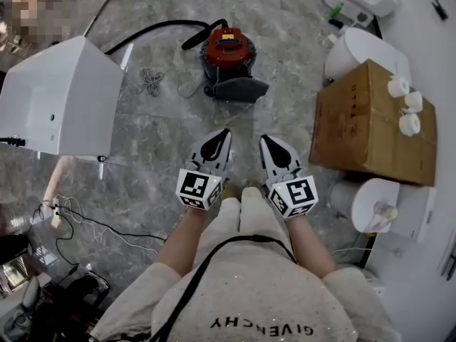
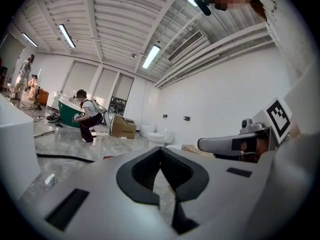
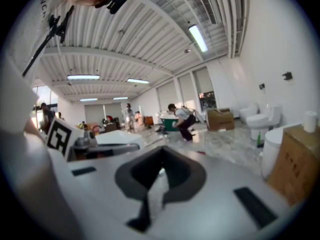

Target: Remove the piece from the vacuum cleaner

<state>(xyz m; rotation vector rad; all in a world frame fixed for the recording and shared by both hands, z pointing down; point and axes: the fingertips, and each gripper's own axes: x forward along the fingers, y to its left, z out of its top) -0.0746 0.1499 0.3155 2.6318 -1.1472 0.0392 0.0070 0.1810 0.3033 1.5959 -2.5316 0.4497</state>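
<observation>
The red vacuum cleaner (image 1: pixel 228 48) stands on the grey marble floor ahead of me, with a dark grey piece (image 1: pixel 241 90) at its near side. Its black hose (image 1: pixel 153 28) runs off to the upper left. My left gripper (image 1: pixel 222 135) and right gripper (image 1: pixel 266 141) are held side by side close to my body, pointing toward the vacuum and well short of it. Both are shut with nothing between the jaws. In the left gripper view the jaws (image 2: pixel 160 150) meet at the tip, and the hose (image 2: pixel 65 157) lies on the floor beyond. The right gripper (image 3: pixel 161 151) looks the same.
A white cabinet (image 1: pixel 64 98) stands to the left, with loose cables (image 1: pixel 78 219) on the floor near it. At the right are a cardboard box (image 1: pixel 370 120) carrying paper rolls (image 1: pixel 410 112) and white toilets (image 1: pixel 363 48). People are crouched and standing far across the hall (image 2: pixel 85 119).
</observation>
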